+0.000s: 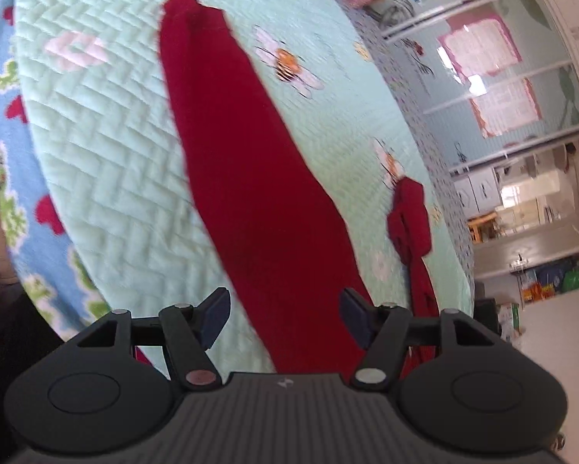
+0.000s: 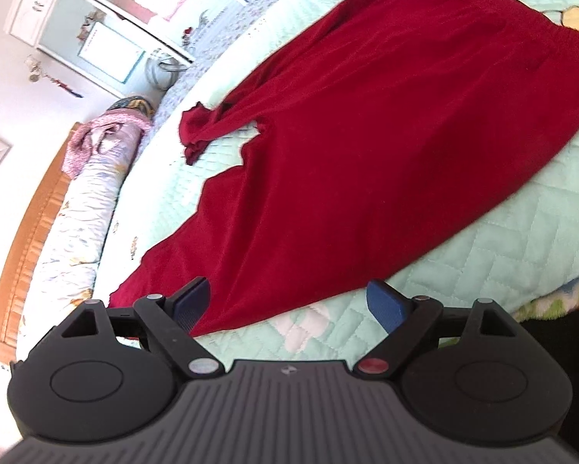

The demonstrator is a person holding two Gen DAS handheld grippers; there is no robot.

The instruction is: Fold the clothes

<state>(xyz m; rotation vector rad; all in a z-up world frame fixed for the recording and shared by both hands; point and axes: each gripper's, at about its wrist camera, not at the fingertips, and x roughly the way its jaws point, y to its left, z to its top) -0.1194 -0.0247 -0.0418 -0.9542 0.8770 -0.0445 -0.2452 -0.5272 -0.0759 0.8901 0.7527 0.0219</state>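
Observation:
A pair of dark red trousers (image 2: 386, 147) lies spread on a pale green quilted bedspread (image 2: 521, 216). In the right wrist view one leg runs toward my right gripper (image 2: 289, 305), the other leg ends crumpled (image 2: 200, 131) farther off. My right gripper is open and empty just above the near leg end. In the left wrist view the trousers (image 1: 251, 178) stretch away as a long strip, with a bunched part (image 1: 409, 216) to the right. My left gripper (image 1: 285, 317) is open and empty, hovering over the near end of the cloth.
The bedspread (image 1: 108, 147) has bee prints and a blue patterned border (image 1: 3, 96). A rolled quilt and pink cloth (image 2: 100, 143) lie by the wooden headboard (image 2: 30, 224). White cabinets and shelves (image 1: 521, 89) stand beyond the bed.

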